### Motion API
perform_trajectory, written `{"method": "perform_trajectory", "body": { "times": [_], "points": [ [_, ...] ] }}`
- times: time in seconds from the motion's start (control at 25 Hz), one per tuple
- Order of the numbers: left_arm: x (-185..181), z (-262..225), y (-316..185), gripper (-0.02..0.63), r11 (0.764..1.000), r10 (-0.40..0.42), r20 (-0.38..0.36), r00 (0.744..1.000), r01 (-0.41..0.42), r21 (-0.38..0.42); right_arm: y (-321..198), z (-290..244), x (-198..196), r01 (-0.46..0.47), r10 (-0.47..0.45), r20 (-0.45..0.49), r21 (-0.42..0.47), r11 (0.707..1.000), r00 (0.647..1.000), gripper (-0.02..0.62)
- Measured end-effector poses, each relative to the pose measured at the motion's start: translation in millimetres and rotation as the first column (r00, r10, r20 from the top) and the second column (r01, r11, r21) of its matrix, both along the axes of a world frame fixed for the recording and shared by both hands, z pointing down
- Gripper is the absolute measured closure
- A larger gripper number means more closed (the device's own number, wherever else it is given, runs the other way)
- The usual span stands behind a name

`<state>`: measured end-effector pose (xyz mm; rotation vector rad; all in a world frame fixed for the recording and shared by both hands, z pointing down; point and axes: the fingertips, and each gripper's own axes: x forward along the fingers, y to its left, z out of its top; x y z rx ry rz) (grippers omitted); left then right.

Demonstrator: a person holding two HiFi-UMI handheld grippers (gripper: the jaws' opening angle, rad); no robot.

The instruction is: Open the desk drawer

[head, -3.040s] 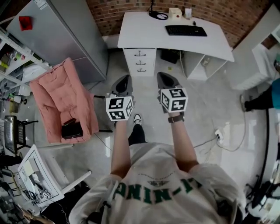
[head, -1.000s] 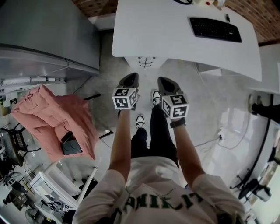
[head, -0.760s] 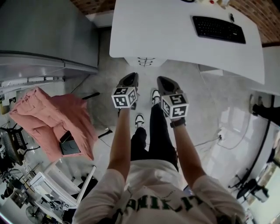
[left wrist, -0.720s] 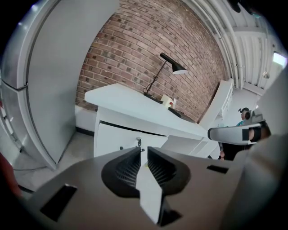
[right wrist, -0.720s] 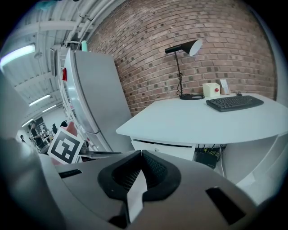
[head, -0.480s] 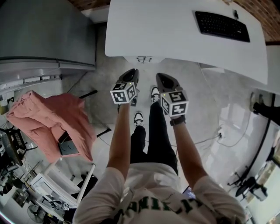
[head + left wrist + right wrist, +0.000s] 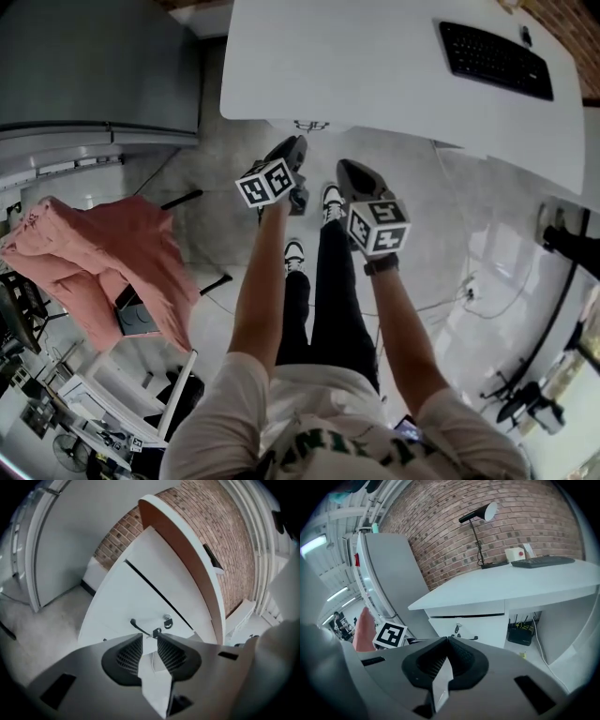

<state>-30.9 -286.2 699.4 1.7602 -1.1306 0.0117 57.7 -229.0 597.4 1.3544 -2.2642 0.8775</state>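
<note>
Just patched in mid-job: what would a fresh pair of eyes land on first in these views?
First, the left tongs, opening with nothing between them, aimed at the black drawer handle right beyond their tips on the white drawer front. In the head view, the big white desk fills the top, and a pink jacket lies heaped at the left. The right tongs are shut and empty.

The person wears a green-lettered white T-shirt (image 7: 319, 403), black trousers (image 7: 323, 300), sneakers (image 7: 293, 253) and a wristwatch (image 7: 379, 265)

A pink jacket (image 7: 98, 267) lies near a grey cabinet (image 7: 94, 66), far from a keyboard (image 7: 494, 58).
</note>
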Motion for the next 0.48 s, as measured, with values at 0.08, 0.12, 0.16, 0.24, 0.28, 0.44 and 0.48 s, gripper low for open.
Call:
{"method": "perform_trajectory", "body": {
  "times": [0.08, 0.12, 0.16, 0.24, 0.28, 0.44, 0.48],
  "points": [
    [-1.6, 6.9, -4.6, 0.526, 0.999, -0.034, -0.063, 0.997, 0.034, -0.01, -0.2, 4.7, -3.9, -0.002, 0.002, 0.01, 0.003, 1.0, 1.0, 0.592],
    [-1.7, 11.1, -6.0, 0.525, 0.999, -0.042, -0.09, 0.995, 0.04, -0.017, -0.1, 8.2, -5.1, -0.007, 0.007, 0.015, 0.002, 1.0, 1.0, 0.592],
    [-1.1, 15.8, -7.6, 0.524, 0.999, -0.043, -0.11, 0.993, 0.041, -0.024, -0.4, 12.5, -5.4, -0.013, 0.013, 0.018, 0.0, 1.0, 1.0, 0.592],
    [0.4, 23.6, -13.2, 0.52, 0.999, -0.048, -0.145, 0.988, 0.045, -0.03, -3.1, 18.4, -5.4, -0.023, 0.023, 0.027, -0.002, 1.0, 0.999, 0.592],
    [0.8, 26.5, -16.1, 0.513, 0.998, -0.058, -0.165, 0.985, 0.053, -0.031, -4.3, 19.4, -5.9, -0.023, 0.023, 0.03, -0.003, 1.0, 0.999, 0.592],
    [6.2, 33.6, -28.7, 0.482, 0.995, -0.102, -0.26, 0.96, 0.098, -0.028, -8.8, 22.7, -4.3, -0.024, 0.024, 0.042, -0.005, 1.0, 0.999, 0.592],
    [7.2, 33.8, -31.9, 0.474, 0.994, -0.114, -0.287, 0.951, 0.11, -0.029, -11.1, 22.9, -4.2, -0.026, 0.026, 0.047, -0.003, 1.0, 0.999, 0.592]
  ]
}}
